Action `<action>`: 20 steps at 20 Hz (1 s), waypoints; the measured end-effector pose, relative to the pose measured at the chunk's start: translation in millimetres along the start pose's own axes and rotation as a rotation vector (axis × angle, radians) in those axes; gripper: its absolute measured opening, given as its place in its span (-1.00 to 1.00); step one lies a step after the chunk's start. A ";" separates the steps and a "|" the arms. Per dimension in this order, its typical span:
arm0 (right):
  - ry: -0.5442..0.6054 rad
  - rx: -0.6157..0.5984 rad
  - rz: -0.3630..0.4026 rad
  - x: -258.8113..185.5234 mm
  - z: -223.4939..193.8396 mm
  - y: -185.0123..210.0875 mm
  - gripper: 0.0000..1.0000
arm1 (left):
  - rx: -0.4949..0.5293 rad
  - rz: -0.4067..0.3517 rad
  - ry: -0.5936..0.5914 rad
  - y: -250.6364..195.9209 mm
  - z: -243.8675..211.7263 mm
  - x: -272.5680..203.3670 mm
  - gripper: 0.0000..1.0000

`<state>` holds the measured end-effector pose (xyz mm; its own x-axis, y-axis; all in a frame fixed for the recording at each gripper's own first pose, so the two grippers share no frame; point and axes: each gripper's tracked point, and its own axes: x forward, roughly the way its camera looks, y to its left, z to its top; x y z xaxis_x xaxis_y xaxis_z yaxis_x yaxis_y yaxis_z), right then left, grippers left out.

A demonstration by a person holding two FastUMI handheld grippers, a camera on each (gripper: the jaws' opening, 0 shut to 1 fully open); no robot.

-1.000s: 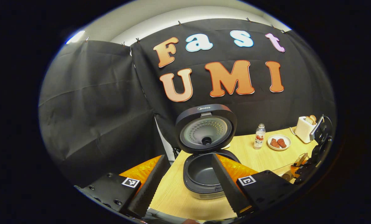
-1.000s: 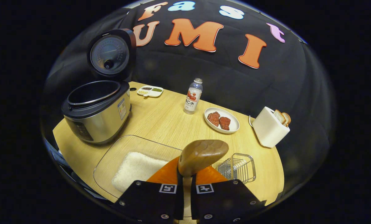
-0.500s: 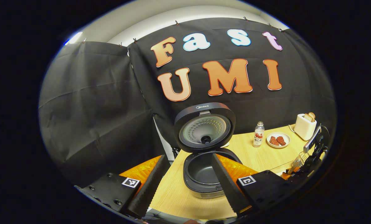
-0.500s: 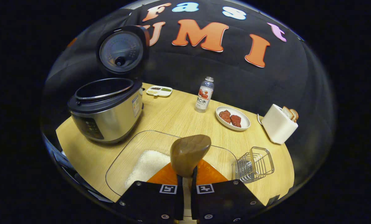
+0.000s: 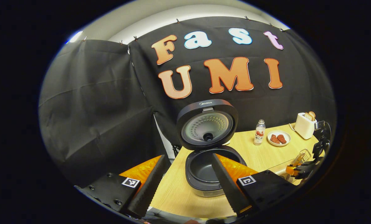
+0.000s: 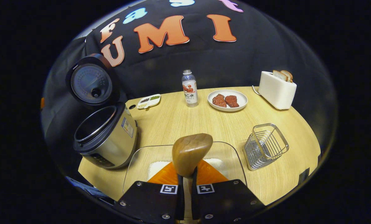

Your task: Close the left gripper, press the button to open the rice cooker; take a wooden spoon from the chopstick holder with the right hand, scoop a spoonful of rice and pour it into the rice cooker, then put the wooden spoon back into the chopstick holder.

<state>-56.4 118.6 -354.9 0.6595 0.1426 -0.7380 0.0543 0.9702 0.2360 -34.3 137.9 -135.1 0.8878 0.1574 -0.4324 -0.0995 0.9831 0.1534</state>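
The rice cooker (image 5: 204,174) stands open on the table, lid (image 5: 208,125) upright, its dark pot empty. My left gripper (image 5: 187,186) hovers in front of it, open, with nothing between the fingers. In the right gripper view the cooker (image 6: 106,140) sits at the left. My right gripper (image 6: 186,189) is shut on the wooden spoon (image 6: 191,151), whose bowl points forward over a glass dish (image 6: 134,157) holding white rice (image 6: 156,166). The wire chopstick holder (image 6: 266,146) stands to the right of the dish. The right gripper (image 5: 303,166) also shows far right in the left gripper view.
On the wooden table (image 6: 204,124) stand a drink bottle (image 6: 189,88), a plate of red meat pieces (image 6: 227,100), a white toaster with bread (image 6: 277,89) and a small divided dish (image 6: 148,101). Black cloth walls close in the back and left.
The right gripper with the spoon has swung its view to the right and now sits over the near edge of the rice dish. The left gripper has barely moved.
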 end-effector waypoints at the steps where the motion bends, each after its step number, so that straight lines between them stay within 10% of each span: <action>1: 0.010 0.033 0.010 2.0 -1.2 1.3 -0.83 | 0.004 -0.003 0.000 -0.9 -0.2 1.7 0.98; 20: 0.101 0.422 0.153 12.9 -0.7 27.1 -0.84 | 0.021 -0.015 0.008 11.5 -0.1 11.4 0.98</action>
<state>-47.0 146.9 -358.5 0.6084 0.3165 -0.7278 0.2762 0.7752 0.5681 -25.4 151.0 -138.3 0.8856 0.1437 -0.4417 -0.0768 0.9831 0.1660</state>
